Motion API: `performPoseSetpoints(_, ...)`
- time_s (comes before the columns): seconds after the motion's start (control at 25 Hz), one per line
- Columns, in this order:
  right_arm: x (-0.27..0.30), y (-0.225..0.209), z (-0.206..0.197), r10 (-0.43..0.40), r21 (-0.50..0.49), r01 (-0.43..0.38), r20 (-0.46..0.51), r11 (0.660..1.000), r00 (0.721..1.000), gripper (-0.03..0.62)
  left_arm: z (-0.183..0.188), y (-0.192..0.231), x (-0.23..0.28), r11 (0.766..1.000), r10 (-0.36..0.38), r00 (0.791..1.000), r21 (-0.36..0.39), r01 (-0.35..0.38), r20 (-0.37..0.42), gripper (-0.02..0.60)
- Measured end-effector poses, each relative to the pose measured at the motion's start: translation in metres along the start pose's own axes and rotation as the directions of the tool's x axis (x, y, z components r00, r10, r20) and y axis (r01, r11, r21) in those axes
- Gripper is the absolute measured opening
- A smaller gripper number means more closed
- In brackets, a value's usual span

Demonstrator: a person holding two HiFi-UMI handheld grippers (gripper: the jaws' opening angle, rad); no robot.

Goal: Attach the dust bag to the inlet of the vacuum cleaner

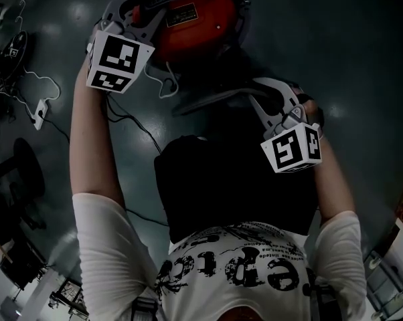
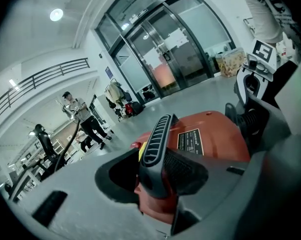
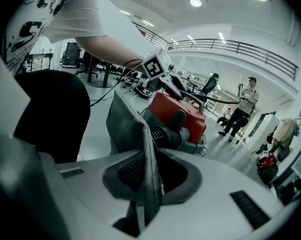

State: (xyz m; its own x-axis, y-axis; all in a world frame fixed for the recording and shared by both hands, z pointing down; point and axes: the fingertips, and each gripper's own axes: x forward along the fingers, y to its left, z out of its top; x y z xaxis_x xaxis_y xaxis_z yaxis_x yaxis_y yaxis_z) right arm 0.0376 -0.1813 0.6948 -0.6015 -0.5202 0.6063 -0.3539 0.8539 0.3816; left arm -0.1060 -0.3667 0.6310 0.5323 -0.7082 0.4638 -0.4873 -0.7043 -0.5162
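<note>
Right gripper [image 3: 148, 191]: low centre of the right gripper view, clenched on a thin grey edge of the dust bag [image 3: 124, 121]; grip to be held tight through the approach, no regrasp needed by the look of it
Dust bag: standing up as a stiff grey sheet just above the jaws, left of centre; in the head view a grey strip in the middle, between the two grippers, not yet on the machine; opening side not readable from here
Inlet [image 3: 165, 133]: probably the ribbed black stub just beyond the bag, centre of the right gripper view; close to the bag, whether touching not clear; best approached square-on, bag mouth lined up before any push, then pressed straight and evenly, not at a slant
Left gripper [image 2: 155, 173]: lower centre of the left gripper view, closed round the black ribbed handle [image 2: 158, 134], jaws wide because of the handle's bulk; job here likely bracing, so hold firm against the push from the other side
Vacuum cleaner [image 2: 213, 136]: red body behind the handle, at the top centre of the head view; likely to slide or tip on the smooth floor [image 1: 362, 52] if unbraced
Cable [image 1: 131, 121]: thin line across the floor, left of centre in the head view, clear of the bag's path
Risk: fabric folding over the stub, or a pull tearing the pinched edge; slow, short move advised
Far end: a person [image 3: 243, 109] standing at the right of the right gripper view, well apart from the work
</note>
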Motion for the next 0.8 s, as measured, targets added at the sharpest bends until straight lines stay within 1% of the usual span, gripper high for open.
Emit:
performPoseSetpoints(0.08, 0.001, 0.000, 0.000, -0.007, 0.029, 0.007, -0.015, 1.000, 1.000, 0.046, 0.000, 0.000, 0.000, 1.000, 0.004, 1.000, -0.001, -0.004, 0.000, 0.152)
performPoseSetpoints(0.4, 0.003, -0.002, -0.006, -0.056, 0.082, 0.062, -0.074, 0.995, 0.996, 0.049, -0.001, 0.000, 0.000, 1.000, 0.013, 1.000, -0.013, -0.013, 0.007, 0.152)
performPoseSetpoints(0.56, 0.002, -0.002, -0.013, -0.050, 0.124, 0.060, -0.087, 0.990, 0.995, 0.048, 0.000, 0.000, -0.001, 1.000, 0.009, 1.000, -0.021, -0.008, 0.022, 0.152)
performPoseSetpoints(0.68, 0.003, -0.003, -0.009, -0.052, 0.080, 0.059, -0.087, 0.995, 0.995, 0.049, 0.000, 0.000, -0.001, 1.000, 0.010, 1.000, -0.020, -0.009, 0.026, 0.152)
performPoseSetpoints(0.8, 0.005, -0.003, -0.008, -0.026, 0.001, 0.026, -0.101, 1.000, 0.995, 0.048, 0.000, 0.000, 0.001, 1.000, 0.007, 1.000, -0.014, -0.007, 0.027, 0.152)
